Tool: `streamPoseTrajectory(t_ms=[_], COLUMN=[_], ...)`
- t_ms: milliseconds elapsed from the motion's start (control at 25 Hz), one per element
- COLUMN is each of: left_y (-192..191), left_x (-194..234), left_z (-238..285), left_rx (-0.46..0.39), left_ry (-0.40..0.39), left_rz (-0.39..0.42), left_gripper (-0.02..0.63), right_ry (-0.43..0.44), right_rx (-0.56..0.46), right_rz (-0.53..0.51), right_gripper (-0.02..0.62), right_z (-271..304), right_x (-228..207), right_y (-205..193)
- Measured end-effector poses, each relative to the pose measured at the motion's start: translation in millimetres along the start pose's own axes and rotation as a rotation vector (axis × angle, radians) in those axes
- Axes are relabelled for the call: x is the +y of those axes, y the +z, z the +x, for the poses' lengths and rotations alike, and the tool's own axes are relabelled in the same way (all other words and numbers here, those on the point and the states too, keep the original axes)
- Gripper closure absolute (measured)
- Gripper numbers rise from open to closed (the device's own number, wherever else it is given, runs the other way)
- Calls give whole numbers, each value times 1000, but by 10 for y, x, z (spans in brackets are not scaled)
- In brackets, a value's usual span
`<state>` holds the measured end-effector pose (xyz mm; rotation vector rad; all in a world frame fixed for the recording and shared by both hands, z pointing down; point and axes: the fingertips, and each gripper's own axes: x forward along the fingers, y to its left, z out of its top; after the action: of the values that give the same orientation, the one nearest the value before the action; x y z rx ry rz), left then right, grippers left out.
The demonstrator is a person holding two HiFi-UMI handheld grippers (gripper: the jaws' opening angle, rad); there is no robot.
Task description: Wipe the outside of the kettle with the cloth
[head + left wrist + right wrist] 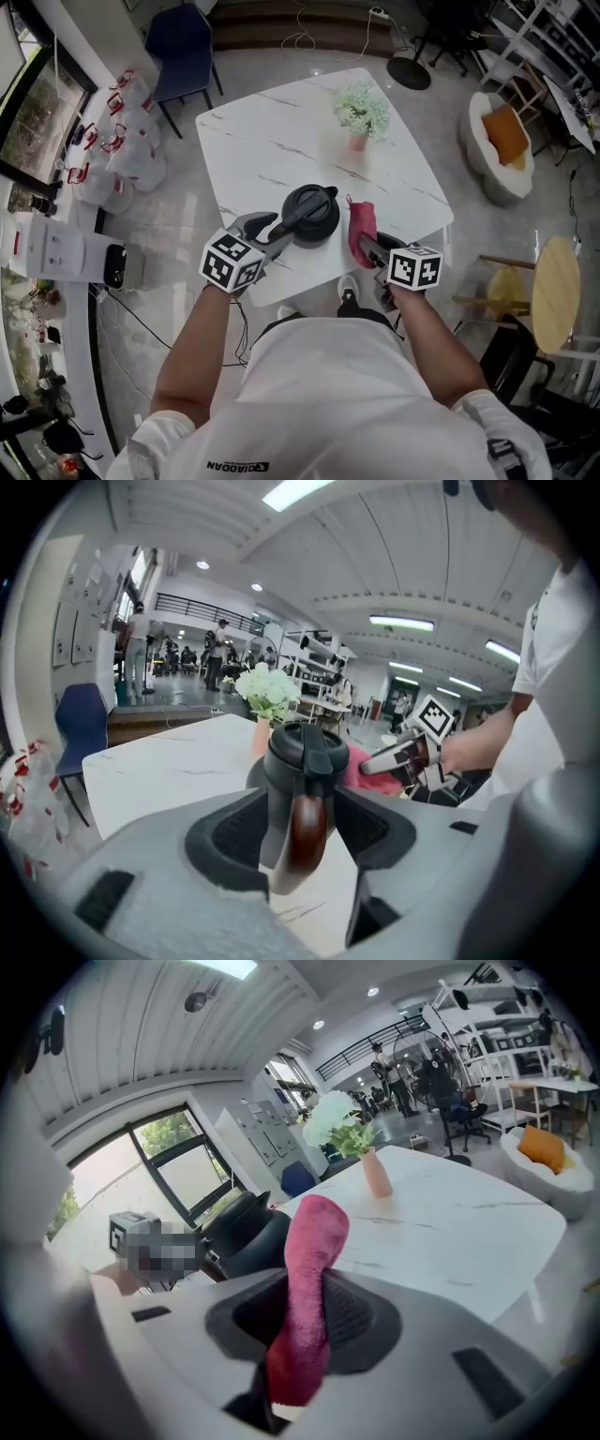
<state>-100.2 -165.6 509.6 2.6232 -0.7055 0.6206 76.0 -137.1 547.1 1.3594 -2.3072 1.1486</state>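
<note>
Black kettle (pixel 311 214) sits at the centre of the frame, near the front edge of the white marbled desk (pixel 281 141): rounded body, lid on, glossy brown handle (pixel 305 827) pointing lower left. Left tool (pixel 274 234) is released, jaws spread either side of that handle, not pressing it. Right tool (pixel 367 249) is clenched on the magenta cloth (pixel 361 230), just right of the kettle.

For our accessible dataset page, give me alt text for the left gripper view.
The left gripper, jaws open, straddles the brown handle of a black kettle on a white marble table without pressing it. Beyond the kettle, the right gripper holds a pink cloth; a vase of white flowers stands farther back.
</note>
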Motion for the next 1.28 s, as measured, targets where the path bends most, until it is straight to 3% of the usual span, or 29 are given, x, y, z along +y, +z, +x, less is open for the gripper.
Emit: streamPoseTrajectory(t_ms=[200, 440, 640, 760, 1080, 1280], left_y=[-50, -325, -442, -460, -356, -286], left_x=[15, -192, -488, -537, -832, -1113], left_z=[-273, -435, -527, -636, -653, -608], left_rx=[-72, -107, -117, -128, -211, -238], left_ry=[50, 121, 178, 240, 385, 428], left_rz=[-101, -310, -329, -338, -398, -401], left_gripper=[380, 420, 504, 597, 604, 604], right_ry=[-1, 42, 108, 148, 236, 276], right_rx=[-40, -54, -54, -46, -49, -42], right_rz=[-25, -85, -183, -226, -328, -351], right_gripper=[499, 499, 499, 499, 499, 499], right_z=[-134, -242, -375, -420, -701, -897], right_x=[220, 465, 597, 684, 661, 606], right_y=[-22, -169, -140, -79, 52, 1])
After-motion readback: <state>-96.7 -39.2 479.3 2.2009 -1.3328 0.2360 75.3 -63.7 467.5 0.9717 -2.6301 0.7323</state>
